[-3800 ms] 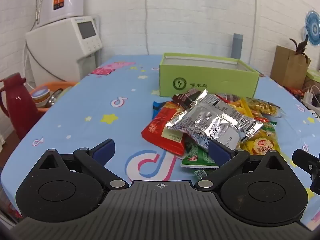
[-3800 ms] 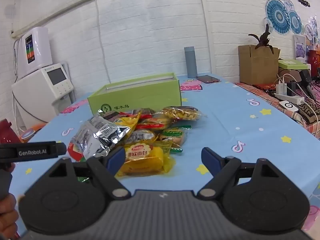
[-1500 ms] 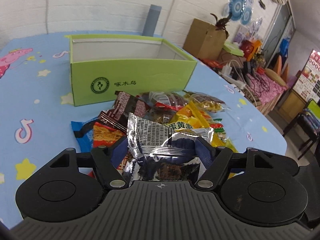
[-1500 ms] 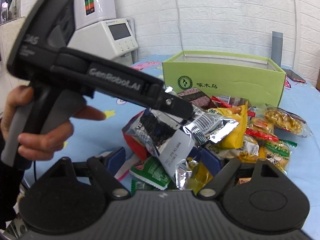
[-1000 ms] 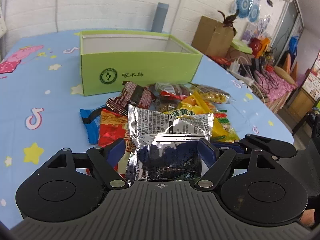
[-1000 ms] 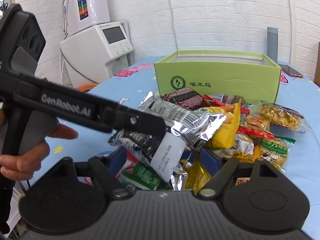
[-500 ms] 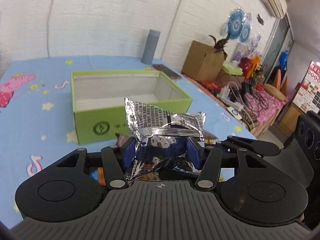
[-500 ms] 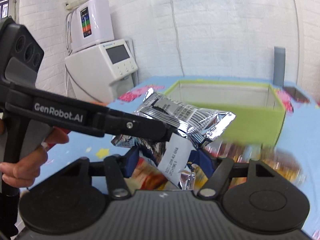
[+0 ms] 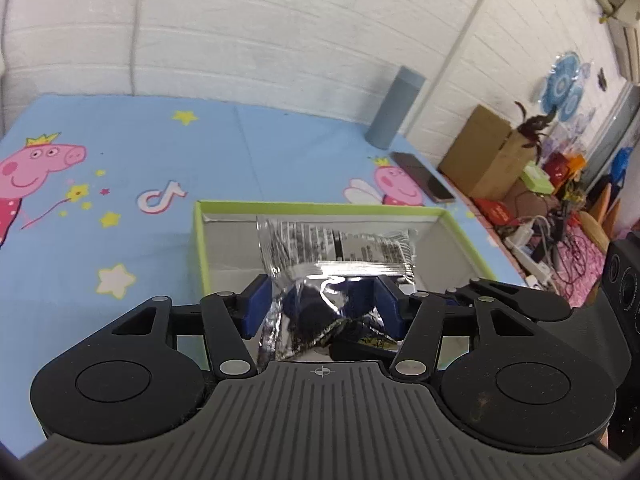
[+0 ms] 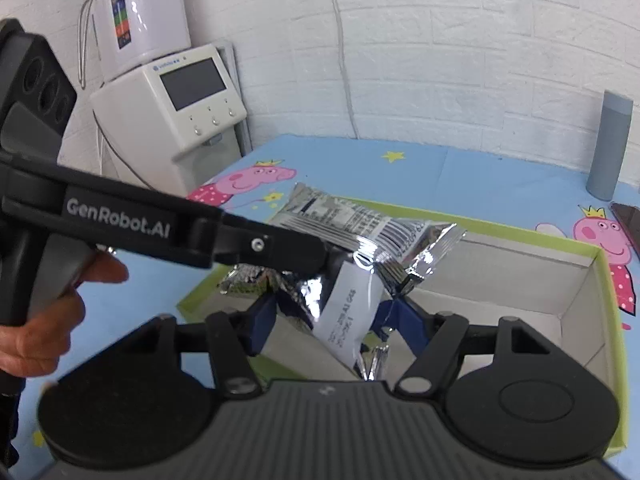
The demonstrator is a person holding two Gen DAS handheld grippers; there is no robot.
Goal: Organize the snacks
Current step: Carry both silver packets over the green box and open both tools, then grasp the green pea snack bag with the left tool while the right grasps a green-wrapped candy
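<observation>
Now both claws, left claw (image 9: pixel 320 304) and right claw (image 10: pixel 334 314), pinch one foil packet (image 9: pixel 334 258) above the open box (image 9: pixel 198 240). Releasing unevenly could swing the slippery packet against the rim, dropping it outside onto the bench (image 9: pixel 120 160).
</observation>
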